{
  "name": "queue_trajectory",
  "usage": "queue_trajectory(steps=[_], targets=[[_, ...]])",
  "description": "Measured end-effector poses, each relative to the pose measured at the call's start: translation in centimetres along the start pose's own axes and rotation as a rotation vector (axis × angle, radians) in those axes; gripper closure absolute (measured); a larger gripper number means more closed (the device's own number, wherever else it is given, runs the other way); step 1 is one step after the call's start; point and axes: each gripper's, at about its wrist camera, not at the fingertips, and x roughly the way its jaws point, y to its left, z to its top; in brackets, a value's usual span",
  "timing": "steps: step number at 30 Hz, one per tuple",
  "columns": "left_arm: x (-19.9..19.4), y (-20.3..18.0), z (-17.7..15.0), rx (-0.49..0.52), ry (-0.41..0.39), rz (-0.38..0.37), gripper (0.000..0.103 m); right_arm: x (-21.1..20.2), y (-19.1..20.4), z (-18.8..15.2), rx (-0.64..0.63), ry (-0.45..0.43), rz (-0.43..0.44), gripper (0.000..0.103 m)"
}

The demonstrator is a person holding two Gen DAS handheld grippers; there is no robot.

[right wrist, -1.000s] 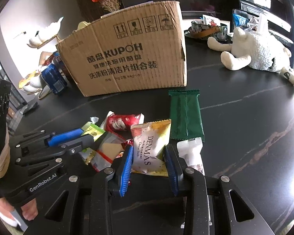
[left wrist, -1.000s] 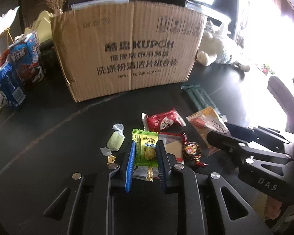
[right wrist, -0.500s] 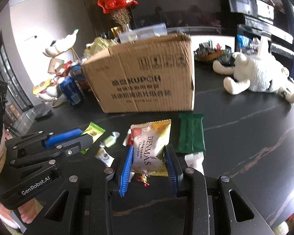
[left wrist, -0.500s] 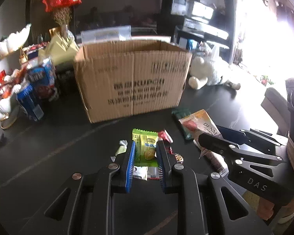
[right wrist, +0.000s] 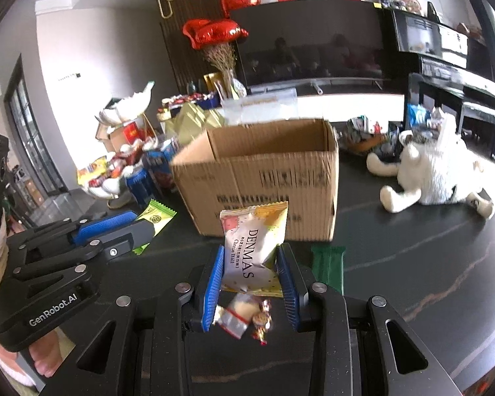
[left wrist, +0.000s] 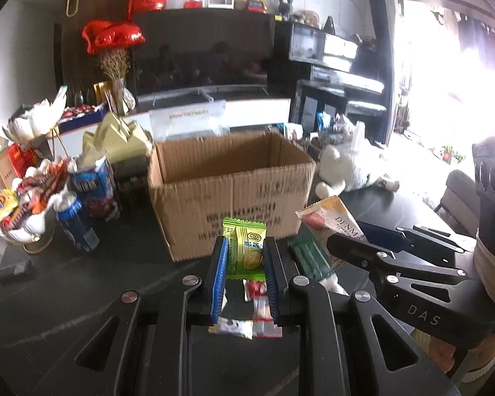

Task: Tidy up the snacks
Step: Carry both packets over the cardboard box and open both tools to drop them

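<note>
My left gripper (left wrist: 245, 247) is shut on a green snack packet (left wrist: 245, 247) and holds it above the black table, in front of the open cardboard box (left wrist: 231, 191). My right gripper (right wrist: 250, 262) is shut on a white DENMAS cheese ball packet (right wrist: 254, 250), also raised before the box (right wrist: 264, 178). Each gripper shows in the other's view: the right one (left wrist: 346, 241) with the DENMAS packet (left wrist: 330, 217), the left one (right wrist: 145, 227) with the green packet (right wrist: 156, 217). Loose small snacks (left wrist: 257, 310) lie on the table below, also in the right wrist view (right wrist: 244, 313).
A dark green bar (right wrist: 328, 265) lies right of the loose snacks. Blue cans (left wrist: 89, 191) and a snack dish (left wrist: 26, 204) stand left of the box. A white plush toy (right wrist: 435, 171) lies at the right. Red heart balloons (left wrist: 112, 36) stand behind.
Both grippers have risen from the table with their packets, so the box's open top now shows. The loose snacks stayed on the table.
</note>
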Motion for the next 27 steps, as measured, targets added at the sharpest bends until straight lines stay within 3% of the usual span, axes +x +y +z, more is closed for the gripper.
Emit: queue_trajectory(steps=[14, 27], targets=[[-0.6, 1.9, 5.5, -0.024, -0.058, 0.012, 0.081, -0.2, 1.0, 6.3, -0.059, -0.083, -0.012, 0.069], [2.2, 3.9, 8.8, -0.030, -0.047, 0.044, 0.081, 3.5, 0.8, 10.4, -0.101, -0.056, -0.021, 0.069]])
